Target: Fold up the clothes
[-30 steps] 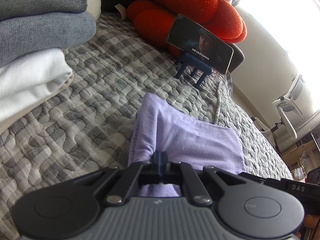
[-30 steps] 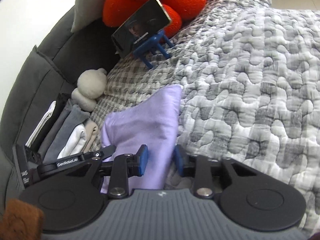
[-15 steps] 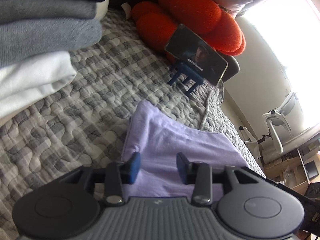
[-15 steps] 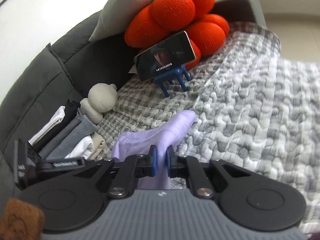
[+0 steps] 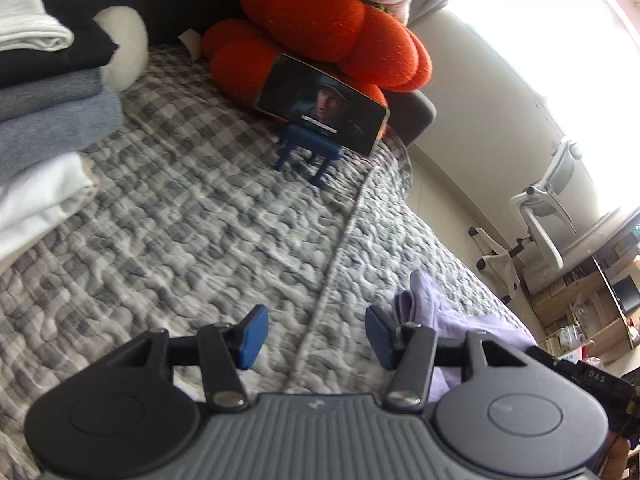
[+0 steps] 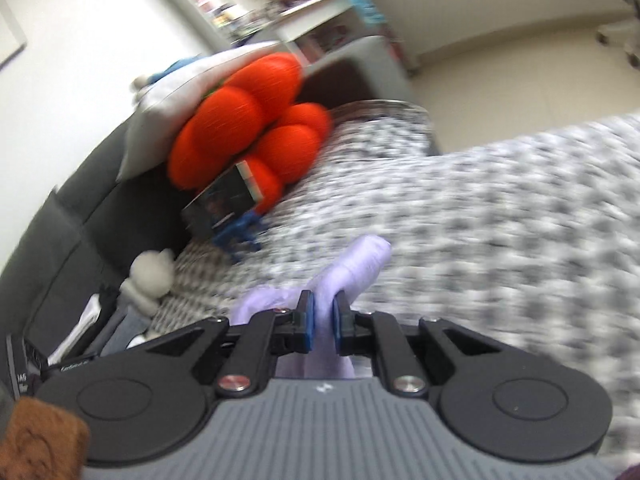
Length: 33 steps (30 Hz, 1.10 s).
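1. The left gripper point(image 5: 312, 338) is staying wide open over the gray checked quilt point(image 5: 200, 232). Its two blue pads are far apart and nothing is sitting between them.
2. The right gripper point(image 6: 323, 322) is pinching the purple cloth point(image 6: 352, 270). Its blue pads are squeezing a fold of it, and the cloth is sticking out past the pads toward 1 o'clock.
3. In the left wrist view, the purple cloth point(image 5: 440, 316) is lying at about 4 o'clock, just beside the right-hand pad and partly hidden behind it.
4. A stack of folded clothes point(image 5: 44, 120) is sitting at 9 o'clock in the left wrist view, with white, gray and black layers.
5. A phone point(image 5: 322, 106) is leaning on a small blue stand point(image 5: 310, 152) at 12 o'clock, and it is showing a video.
6. A big orange cushion point(image 5: 320, 36) is resting right behind the phone.
7. A small white plush toy point(image 6: 150, 280) is sitting at 9 o'clock in the right wrist view, near the folded clothes.
8. The right wrist view is looking blurry.
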Each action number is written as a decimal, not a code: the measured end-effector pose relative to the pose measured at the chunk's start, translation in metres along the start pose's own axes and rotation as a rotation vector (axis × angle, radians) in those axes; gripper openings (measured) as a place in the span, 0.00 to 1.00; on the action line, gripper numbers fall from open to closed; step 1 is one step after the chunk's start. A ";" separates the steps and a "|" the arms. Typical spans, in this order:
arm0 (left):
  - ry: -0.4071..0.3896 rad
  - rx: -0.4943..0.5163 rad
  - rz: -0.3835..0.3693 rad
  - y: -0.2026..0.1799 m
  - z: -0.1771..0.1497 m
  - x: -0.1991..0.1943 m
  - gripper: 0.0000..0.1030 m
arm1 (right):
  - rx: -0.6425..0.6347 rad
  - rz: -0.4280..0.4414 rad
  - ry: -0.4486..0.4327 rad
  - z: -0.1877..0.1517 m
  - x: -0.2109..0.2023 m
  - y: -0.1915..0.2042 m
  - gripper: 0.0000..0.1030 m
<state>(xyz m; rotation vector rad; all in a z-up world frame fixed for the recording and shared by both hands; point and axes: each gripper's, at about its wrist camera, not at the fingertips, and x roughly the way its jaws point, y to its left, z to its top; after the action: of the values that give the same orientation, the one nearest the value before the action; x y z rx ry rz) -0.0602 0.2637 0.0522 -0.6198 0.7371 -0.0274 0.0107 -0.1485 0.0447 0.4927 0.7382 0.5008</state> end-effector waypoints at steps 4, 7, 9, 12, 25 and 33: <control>0.039 0.033 -0.032 -0.022 -0.007 0.010 0.54 | 0.026 -0.073 -0.002 -0.001 -0.012 -0.027 0.11; 0.075 0.079 -0.041 -0.044 -0.012 0.024 0.56 | 0.019 -0.121 0.027 -0.005 -0.006 -0.037 0.14; 0.099 0.102 -0.054 -0.058 -0.015 0.036 0.57 | 0.003 -0.142 0.040 -0.009 -0.002 -0.039 0.18; 0.135 0.109 -0.076 -0.073 -0.018 0.056 0.59 | -0.016 -0.179 0.034 -0.012 -0.003 -0.042 0.20; 0.196 0.082 -0.104 -0.100 -0.022 0.116 0.60 | -0.310 -0.113 0.047 -0.021 0.015 0.020 0.27; 0.181 0.111 -0.063 -0.095 -0.021 0.126 0.58 | -0.473 -0.055 0.156 -0.048 0.068 0.064 0.27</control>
<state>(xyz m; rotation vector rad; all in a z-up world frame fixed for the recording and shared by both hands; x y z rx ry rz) 0.0388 0.1452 0.0130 -0.5385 0.8843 -0.1834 0.0029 -0.0479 0.0170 -0.0079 0.7500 0.6444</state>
